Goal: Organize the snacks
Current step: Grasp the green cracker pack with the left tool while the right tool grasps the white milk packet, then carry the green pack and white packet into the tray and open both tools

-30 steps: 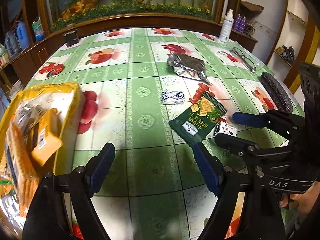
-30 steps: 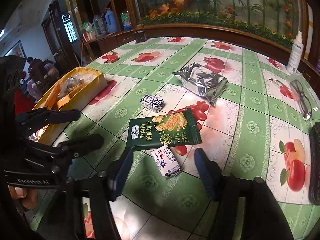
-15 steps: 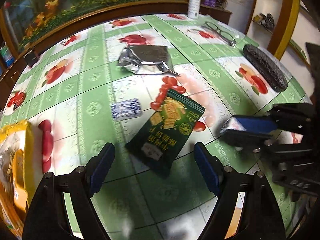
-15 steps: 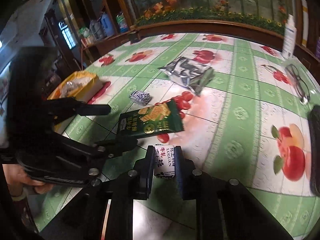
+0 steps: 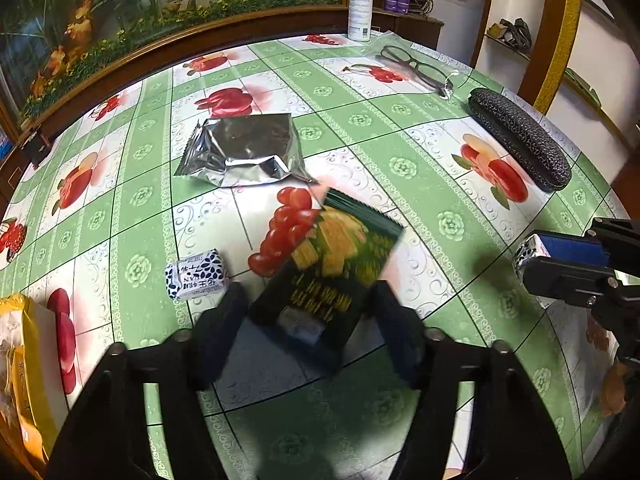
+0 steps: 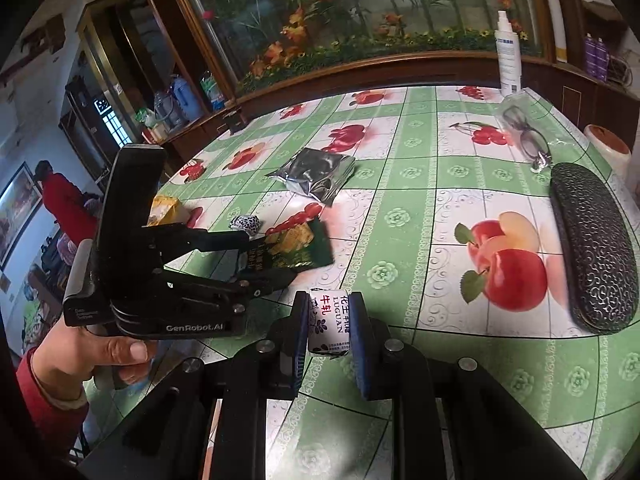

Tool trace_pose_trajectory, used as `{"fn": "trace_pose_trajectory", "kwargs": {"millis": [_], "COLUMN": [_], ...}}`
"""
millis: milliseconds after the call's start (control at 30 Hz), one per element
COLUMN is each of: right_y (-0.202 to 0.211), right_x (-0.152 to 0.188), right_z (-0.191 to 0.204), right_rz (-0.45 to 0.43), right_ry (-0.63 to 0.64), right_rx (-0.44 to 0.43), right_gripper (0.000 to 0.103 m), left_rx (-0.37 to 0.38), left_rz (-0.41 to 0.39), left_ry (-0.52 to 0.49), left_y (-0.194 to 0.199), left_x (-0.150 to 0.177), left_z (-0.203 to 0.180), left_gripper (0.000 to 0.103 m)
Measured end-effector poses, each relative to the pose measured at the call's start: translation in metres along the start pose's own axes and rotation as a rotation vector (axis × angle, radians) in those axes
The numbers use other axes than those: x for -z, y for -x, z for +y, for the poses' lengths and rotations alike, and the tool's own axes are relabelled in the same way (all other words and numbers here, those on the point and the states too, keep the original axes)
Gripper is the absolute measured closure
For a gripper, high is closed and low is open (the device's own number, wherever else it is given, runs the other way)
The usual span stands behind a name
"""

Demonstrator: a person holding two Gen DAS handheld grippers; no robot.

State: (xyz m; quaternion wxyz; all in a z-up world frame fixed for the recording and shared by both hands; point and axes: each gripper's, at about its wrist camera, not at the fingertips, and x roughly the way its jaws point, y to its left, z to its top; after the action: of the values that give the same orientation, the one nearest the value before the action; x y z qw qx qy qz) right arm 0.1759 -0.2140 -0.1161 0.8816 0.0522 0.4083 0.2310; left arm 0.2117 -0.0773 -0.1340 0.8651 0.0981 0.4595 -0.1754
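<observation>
A green cracker packet (image 5: 332,268) lies blurred between the fingers of my left gripper (image 5: 308,308). The jaws are closing, and both pads touch the packet's sides near its close end. From the right wrist, the left gripper (image 6: 260,256) pinches the packet (image 6: 300,252), which buckles. My right gripper (image 6: 328,312) is shut on a small white-and-blue candy (image 6: 328,326) held above the table; the same gripper (image 5: 532,256) shows at the left wrist view's right edge. A second candy (image 5: 196,276) and a silver pouch (image 5: 244,152) lie on the green tablecloth.
A yellow bag (image 5: 24,360) with snacks sits at the table's left edge. A black glasses case (image 5: 520,144), glasses (image 5: 416,66) and a white spray bottle (image 5: 360,4) occupy the far right. A hand (image 6: 100,352) holds the left gripper. A person in red (image 6: 60,200) stands beyond the table.
My left gripper slid right over the green packet and narrowed its jaws onto it. My right gripper shut on the small candy and lifted it off the table.
</observation>
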Motion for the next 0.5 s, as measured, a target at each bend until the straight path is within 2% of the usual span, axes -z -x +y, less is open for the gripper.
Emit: {"fn": "trace_pose_trajectory", "kwargs": {"millis": [167,500], "right_y": [0.008,0.013], "right_x": [0.002,0.003], "right_z": [0.003,0.007], "right_rz": [-0.014,-0.029], "right_ry": [-0.002,0.0], "right_rx": [0.002,0.001], "right_gripper": [0.083,0.083], "left_rx": [0.01,0.056], "left_rz": [0.0,-0.05], "left_ry": [-0.002,0.077], "left_y": [0.003,0.024], "left_x": [0.002,0.019], "left_z": [-0.003,0.006], "left_gripper": [0.059,0.06]}}
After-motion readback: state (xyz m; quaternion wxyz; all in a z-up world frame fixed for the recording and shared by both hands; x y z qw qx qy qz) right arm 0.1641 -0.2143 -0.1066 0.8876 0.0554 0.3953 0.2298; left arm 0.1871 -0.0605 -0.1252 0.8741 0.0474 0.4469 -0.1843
